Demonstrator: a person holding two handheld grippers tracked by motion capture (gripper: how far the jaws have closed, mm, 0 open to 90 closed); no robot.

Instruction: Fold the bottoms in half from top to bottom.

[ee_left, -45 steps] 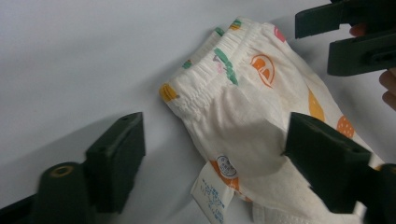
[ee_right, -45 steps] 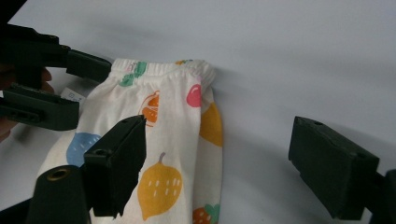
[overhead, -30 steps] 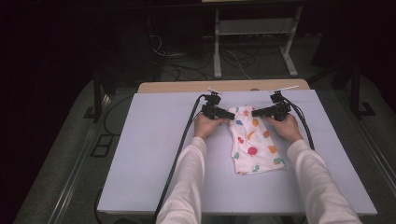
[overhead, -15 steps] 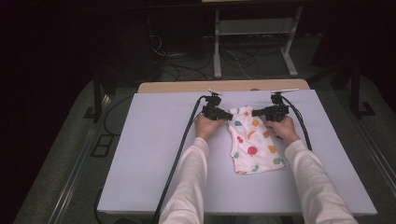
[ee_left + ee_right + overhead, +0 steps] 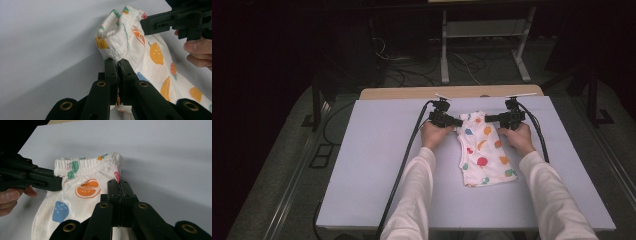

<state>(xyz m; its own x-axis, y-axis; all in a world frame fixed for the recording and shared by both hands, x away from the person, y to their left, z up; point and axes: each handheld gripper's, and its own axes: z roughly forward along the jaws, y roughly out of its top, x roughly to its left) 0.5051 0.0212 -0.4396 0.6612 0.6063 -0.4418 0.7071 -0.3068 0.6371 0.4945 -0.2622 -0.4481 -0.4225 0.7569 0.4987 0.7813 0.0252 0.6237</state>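
A person is leaning over the pale table [image 5: 377,165], working a small pair of fruit-print shorts [image 5: 484,152] that is lying just right of the middle, waistband toward the far edge and legs trailing back toward the person. The left gripper [image 5: 455,120] is clamped on the waistband's left corner; in its own view the jaws are pressed together with white cloth caught between them and the elastic bunching up just above. The right gripper [image 5: 490,119] is pinching the opposite corner, jaws together on the fabric edge beside the orange slice print [image 5: 87,188].

My guess is they are stretching the waistband flat or getting ready to lift and fold. To do it well, both hands should be pulling apart evenly and staying level, keeping the elastic taut without letting the thin cloth slip out of the narrow tips. The left corner looks crumpled, so a gentle outward tug there would be helping.

Compared with a second ago, very little is changing: the hands are sitting at the same corners, the shorts are lying in the same spot, and the legs are not shifting.
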